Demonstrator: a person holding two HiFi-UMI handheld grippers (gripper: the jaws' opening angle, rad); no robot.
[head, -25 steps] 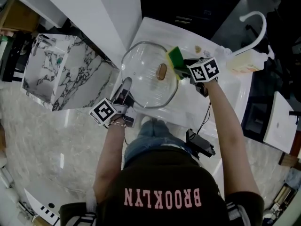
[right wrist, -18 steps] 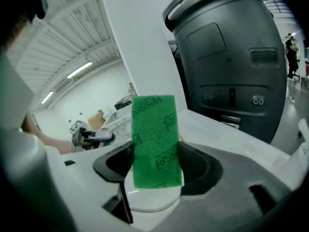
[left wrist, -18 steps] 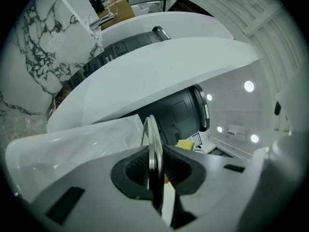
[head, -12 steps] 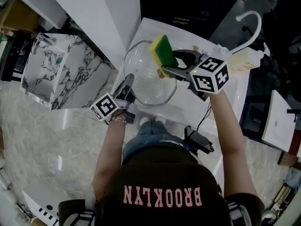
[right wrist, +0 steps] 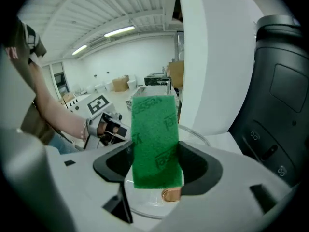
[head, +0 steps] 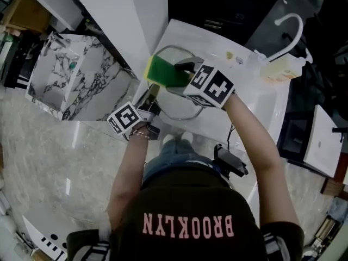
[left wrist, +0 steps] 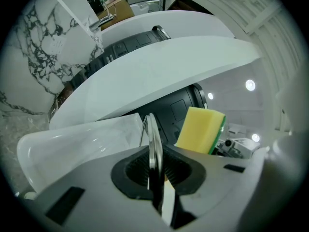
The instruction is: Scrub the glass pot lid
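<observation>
The glass pot lid [head: 182, 109] stands tilted over the white sink top, mostly hidden behind the sponge and my right gripper. My left gripper [head: 150, 98] is shut on the lid's near rim; in the left gripper view the lid's rim [left wrist: 153, 149] runs edge-on between the jaws. My right gripper [head: 182, 74] is shut on a green and yellow sponge [head: 165, 71], held above the lid's left part. In the right gripper view the sponge's green face [right wrist: 154, 139] fills the jaws, with the lid [right wrist: 145, 199] and its copper knob [right wrist: 170, 194] just below. The yellow side of the sponge [left wrist: 200, 128] shows past the rim.
A white sink top [head: 242, 121] with a curved faucet [head: 290, 31] and a soap bottle [head: 283, 69] lies to the right. A marble-patterned block [head: 73, 83] stands at the left beside a white panel [head: 138, 20]. A black appliance [right wrist: 280, 100] rises behind.
My right gripper has carried the sponge leftwards across the lid, turning its green face up. The left gripper has tipped the lid more upright.
</observation>
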